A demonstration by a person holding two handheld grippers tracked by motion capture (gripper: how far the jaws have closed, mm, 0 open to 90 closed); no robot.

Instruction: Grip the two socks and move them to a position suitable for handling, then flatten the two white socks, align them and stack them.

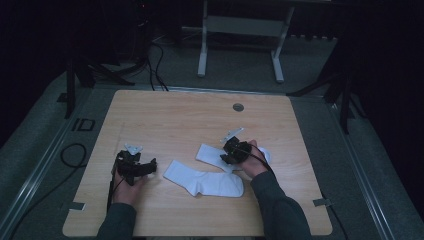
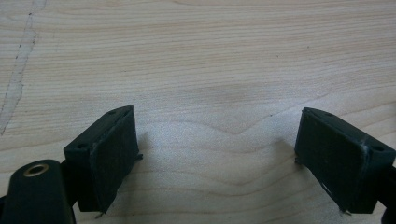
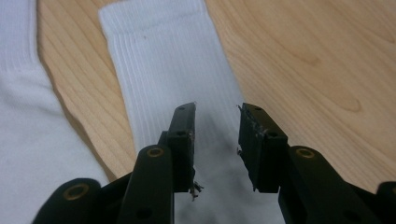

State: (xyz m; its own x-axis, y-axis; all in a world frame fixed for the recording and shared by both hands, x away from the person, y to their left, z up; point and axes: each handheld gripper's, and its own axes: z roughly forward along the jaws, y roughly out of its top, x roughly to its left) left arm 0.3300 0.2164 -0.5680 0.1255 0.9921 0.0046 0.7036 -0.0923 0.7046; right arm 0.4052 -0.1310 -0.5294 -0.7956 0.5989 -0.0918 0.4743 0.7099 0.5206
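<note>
Forearms come in over the near edge of the wooden table (image 1: pixel 150 115), and the left gripper (image 1: pixel 142 167) sits low on bare wood near the left edge, its jaws spread wide with nothing between them. Just right of it lies a white sock (image 1: pixel 205 181), bent at the heel, and past that the right gripper (image 3: pixel 217 140) hovers over a second sock (image 3: pixel 163 65), jaws partly apart, empty. Beyond, the far half of the tabletop lies open up to a round grommet (image 1: pixel 238 107).
</note>
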